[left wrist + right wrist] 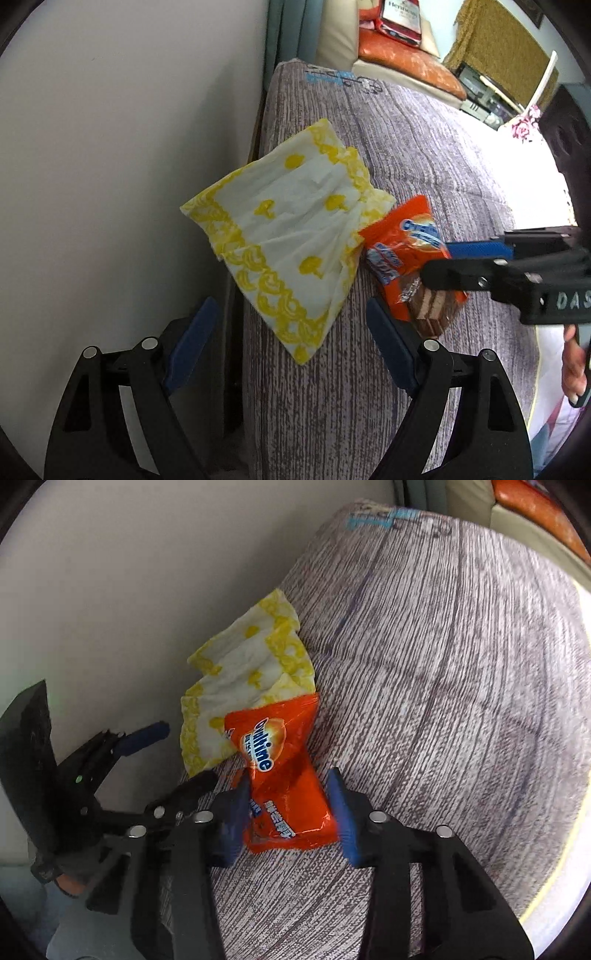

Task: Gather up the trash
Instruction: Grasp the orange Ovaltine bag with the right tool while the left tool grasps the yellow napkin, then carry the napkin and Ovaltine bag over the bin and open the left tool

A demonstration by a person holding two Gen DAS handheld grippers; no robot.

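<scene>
1. Two hand-held grippers reach down over a grey-and-white streaked cushion [424,664] that stands against a pale wall [129,147]. Two pieces of trash lie on it; none looks collected yet, so the task seems to be near its start.

2. The orange snack wrapper [284,775] lies near the cushion's edge, at six o'clock in the right wrist view. The right gripper [291,812] straddles its lower end, blue pads against both sides and the wrapper pinched narrow there. I judge it gripped, though not yet lifted off the fabric.

3. The yellow-patterned paper napkin [291,229] lies crumpled at the centre of the left wrist view, hanging partly over the cushion's edge towards the wall. One corner touches the wrapper, which sits at four o'clock from it.

4. The left gripper [291,347] hovers at six o'clock below the napkin, jaws spread wide, holding nothing.

5. Still to do, as I judge it: lift the wrapper, take the napkin, carry both away. No bin is visible.

6. Count: one wrapper, one napkin, two grippers, one cushion.
</scene>
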